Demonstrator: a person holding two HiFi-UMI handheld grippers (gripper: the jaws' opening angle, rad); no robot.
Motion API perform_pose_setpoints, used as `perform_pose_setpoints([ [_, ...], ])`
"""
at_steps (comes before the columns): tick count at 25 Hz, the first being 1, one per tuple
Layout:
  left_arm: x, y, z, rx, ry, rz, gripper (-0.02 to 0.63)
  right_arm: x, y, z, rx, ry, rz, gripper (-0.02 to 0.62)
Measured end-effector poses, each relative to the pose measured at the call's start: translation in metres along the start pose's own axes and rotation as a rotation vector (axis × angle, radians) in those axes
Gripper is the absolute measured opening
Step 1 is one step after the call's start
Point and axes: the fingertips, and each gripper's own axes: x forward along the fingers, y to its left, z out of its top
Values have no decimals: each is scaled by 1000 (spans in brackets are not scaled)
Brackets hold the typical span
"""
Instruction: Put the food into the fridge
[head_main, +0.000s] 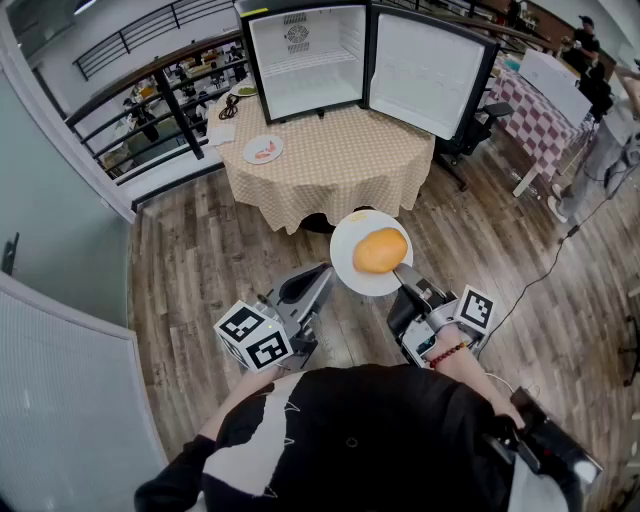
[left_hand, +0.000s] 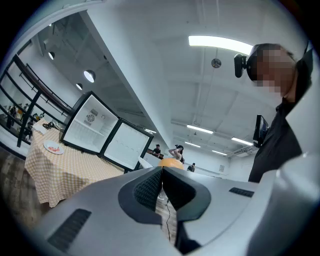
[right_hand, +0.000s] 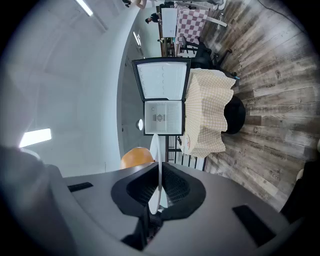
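The right gripper (head_main: 405, 272) carries a white plate (head_main: 350, 268) out in front of the person, above the floor (head_main: 200, 270) and well short of the table (head_main: 330, 165). Its fingers (right_hand: 176, 186) pinch the plate's near rim. A round golden bun (head_main: 380, 250) sits on the plate. The left gripper (head_main: 318, 276) is beside it with its fingers (left_hand: 147, 190) pressed together on nothing.

The step in hand looks like the walk-up to the fridge (head_main: 305, 60). The grip is on one edge only, so the plate wants to be kept flat and moved without jerks, since a round bun could roll off the far side. The free left gripper could steady the opposite rim if the plate droops. The door (head_main: 430, 70) is already swung wide to the right, so the way in is open. The plate is best brought in low over the table and slid onto a shelf rim-first before the grip is let go.

The table is round under a beige checked cloth. The fridge stands at its back edge, and a small plate (head_main: 263, 150) with something pink lies near its left side. The floor is wood plank, a dark railing (head_main: 150, 100) runs along the left, and people stand at the far right by another checked table (head_main: 540, 115).
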Motion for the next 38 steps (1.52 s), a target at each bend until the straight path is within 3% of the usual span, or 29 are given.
perform_pose_setpoints([
  [13,2,1,-2,-19,1,6,14,0,-1,-3,12,20,-12,23],
  [23,-11,7,4,-5,-21,21,14,7,2,-3,37,-13,49,25],
  [38,-77,68,23,1,-43,48,14,52,-19,-53,65,-57,44,25],
])
